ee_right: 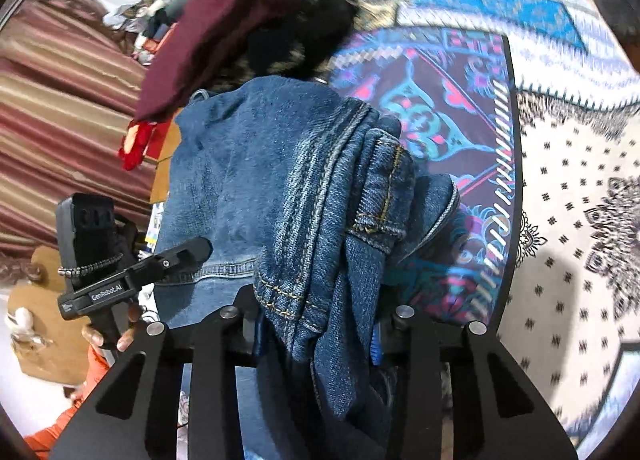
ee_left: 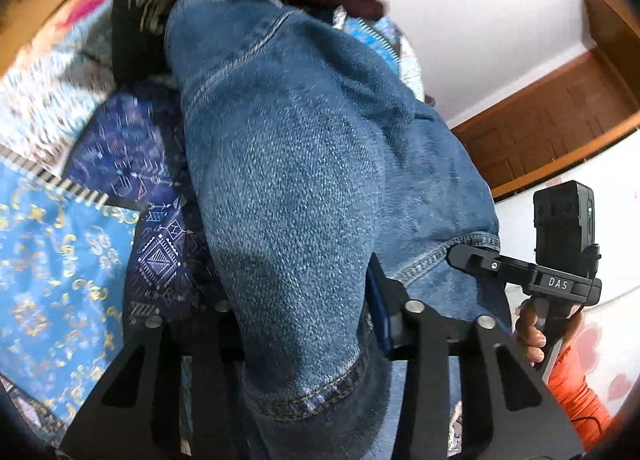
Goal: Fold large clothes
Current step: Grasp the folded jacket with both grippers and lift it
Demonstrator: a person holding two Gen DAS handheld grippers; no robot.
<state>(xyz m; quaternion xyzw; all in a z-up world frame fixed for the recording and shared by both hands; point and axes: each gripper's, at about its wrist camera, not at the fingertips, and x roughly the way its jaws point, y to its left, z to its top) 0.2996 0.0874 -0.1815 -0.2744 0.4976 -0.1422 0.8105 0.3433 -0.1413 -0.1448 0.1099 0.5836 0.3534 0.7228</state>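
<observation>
One pair of blue jeans (ee_left: 304,164) lies lifted over a patchwork bedspread (ee_left: 48,260), and both grippers have hold of it. In the left wrist view the left gripper (ee_left: 304,332) is clamped on a rounded fold of denim with a stitched hem just below the jaws. The same view shows the right gripper (ee_left: 472,256) off to the right, its tip against the hem of the jeans, with the person's hand (ee_left: 530,336) on its handle and an orange sleeve (ee_left: 576,392) below. It also shows a white wall and a brown wooden panel (ee_left: 560,120) at the right.

The right wrist view shows the right gripper (ee_right: 316,336) closed on a bunched wad of denim with several seams and yellow stitching hanging down between the jaws. Here the left gripper (ee_right: 196,250) appears at the left, its tip resting on the flat part of the jeans. Only this view shows a striped red and tan cloth (ee_right: 60,108) at the left edge and the white patterned patch (ee_right: 568,196) of the bedspread at the right.

Beyond the jeans, toward the far edge of the bedspread, lie one maroon garment (ee_right: 224,20) and one black garment (ee_right: 304,36); both views catch them.
</observation>
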